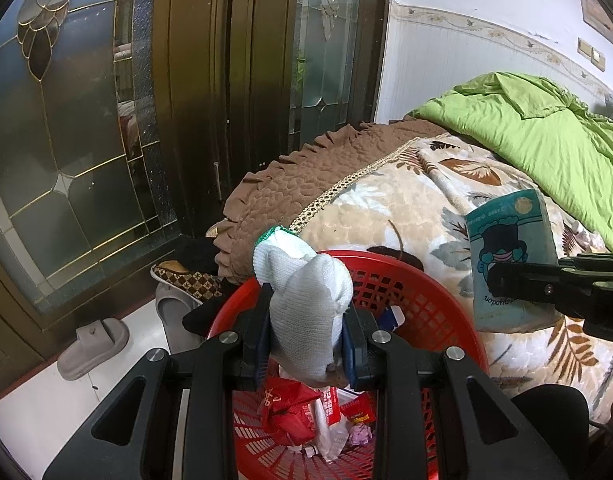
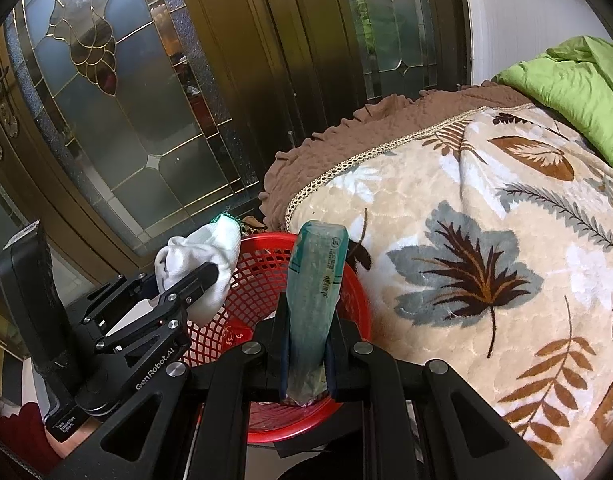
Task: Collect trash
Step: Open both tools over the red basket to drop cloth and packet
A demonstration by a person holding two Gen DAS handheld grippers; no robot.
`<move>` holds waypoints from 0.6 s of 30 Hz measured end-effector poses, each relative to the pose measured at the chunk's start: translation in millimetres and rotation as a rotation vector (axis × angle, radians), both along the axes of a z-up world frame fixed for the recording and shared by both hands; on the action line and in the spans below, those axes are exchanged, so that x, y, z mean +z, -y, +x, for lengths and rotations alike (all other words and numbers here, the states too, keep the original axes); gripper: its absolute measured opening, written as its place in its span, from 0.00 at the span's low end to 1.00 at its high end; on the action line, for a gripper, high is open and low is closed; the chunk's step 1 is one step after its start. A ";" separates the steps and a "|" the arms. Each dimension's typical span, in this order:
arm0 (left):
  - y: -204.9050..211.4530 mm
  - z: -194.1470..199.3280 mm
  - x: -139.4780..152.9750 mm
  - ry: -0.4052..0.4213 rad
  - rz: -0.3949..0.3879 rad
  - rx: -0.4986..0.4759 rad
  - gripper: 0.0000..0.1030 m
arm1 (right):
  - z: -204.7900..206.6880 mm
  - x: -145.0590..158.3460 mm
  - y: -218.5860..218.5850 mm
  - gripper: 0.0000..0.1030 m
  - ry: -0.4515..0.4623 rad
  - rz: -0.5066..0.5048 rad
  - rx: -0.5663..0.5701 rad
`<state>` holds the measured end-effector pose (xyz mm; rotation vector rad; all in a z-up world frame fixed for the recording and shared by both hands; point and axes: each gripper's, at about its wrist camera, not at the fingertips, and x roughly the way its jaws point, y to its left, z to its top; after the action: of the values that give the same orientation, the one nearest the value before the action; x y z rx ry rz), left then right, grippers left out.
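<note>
- The left gripper (image 1: 306,344) pinches a white knitted glove (image 1: 306,312) with a green cuff edge; its two pads press on the glove from either side.
- In the left wrist view the glove stands roughly upright between the pads, its long axis running from 6 o'clock up toward 11 o'clock, cuff end uppermost.
- The red basket (image 1: 406,280) lies directly beneath and beyond that gripper, its mesh wall filling the lower centre of the view. Red wrappers, paper and white plastic scraps already sit inside it.
- The right gripper (image 2: 306,360) pinches a flattened teal packet (image 2: 316,300), pads pressed tight against its thin sides.
- In the right wrist view the packet stands edge-on, its long axis running 6 to 12 o'clock, leaning slightly toward 1 o'clock. The basket opening sits just behind and below it.
- From the left wrist view the same packet appears at 3 o'clock, printed with a cartoon figure, held over the basket's right rim and the leaf-patterned blanket (image 1: 386,216).
- Both grippers hang above the basket, near each other. The left one looks more centred over the opening, so the glove appears better placed to fall inside; the packet seems closer to the rim.
- A green quilt (image 1: 546,132) lies on the bed at 2 o'clock; grey slippers (image 1: 94,344) rest on the floor at 8 o'clock.
</note>
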<state>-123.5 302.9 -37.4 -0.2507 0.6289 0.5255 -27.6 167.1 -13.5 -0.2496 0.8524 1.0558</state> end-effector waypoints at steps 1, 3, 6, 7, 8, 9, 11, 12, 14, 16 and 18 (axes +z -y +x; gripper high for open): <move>-0.5 -0.3 -0.2 -0.001 -0.002 0.001 0.27 | 0.2 -0.7 -1.2 0.15 -0.001 -0.002 0.002; -0.7 -0.1 -1.2 -0.001 -0.008 0.005 0.27 | -0.1 -1.8 -2.9 0.16 -0.002 -0.004 0.003; -2.4 -0.6 -1.9 0.000 -0.015 0.011 0.27 | 0.5 -4.0 -6.7 0.16 -0.010 -0.011 0.004; -2.9 -0.9 -1.9 0.001 -0.016 0.013 0.27 | 0.5 -4.6 -8.2 0.16 -0.015 -0.012 0.004; -2.7 -1.1 -2.0 0.000 -0.019 0.013 0.27 | 0.3 -5.2 -9.9 0.16 -0.020 -0.013 0.008; -2.6 -1.3 -1.9 0.001 -0.018 0.015 0.27 | -0.3 -5.8 -11.5 0.16 -0.022 -0.015 0.014; -3.3 -0.7 -2.1 -0.001 -0.018 0.011 0.27 | -3.1 -6.1 -14.6 0.16 -0.009 -0.018 0.021; -2.9 -0.7 -2.3 -0.001 -0.019 0.012 0.27 | -3.3 -6.5 -15.8 0.16 -0.009 -0.019 0.024; -3.1 -0.8 -2.1 0.001 -0.020 0.015 0.28 | -3.2 -8.0 -16.6 0.16 -0.016 -0.018 0.025; -4.8 -1.2 -2.9 -0.005 -0.032 0.033 0.36 | -1.7 -9.9 -17.1 0.16 -0.024 -0.021 0.024; -7.8 -3.6 -3.9 -0.006 -0.044 0.051 0.41 | -0.3 -11.2 -16.2 0.27 -0.034 -0.024 0.023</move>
<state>-127.2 310.7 -41.3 -0.3075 0.6414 0.5614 -27.9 183.2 -24.7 -0.2631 0.8955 1.0747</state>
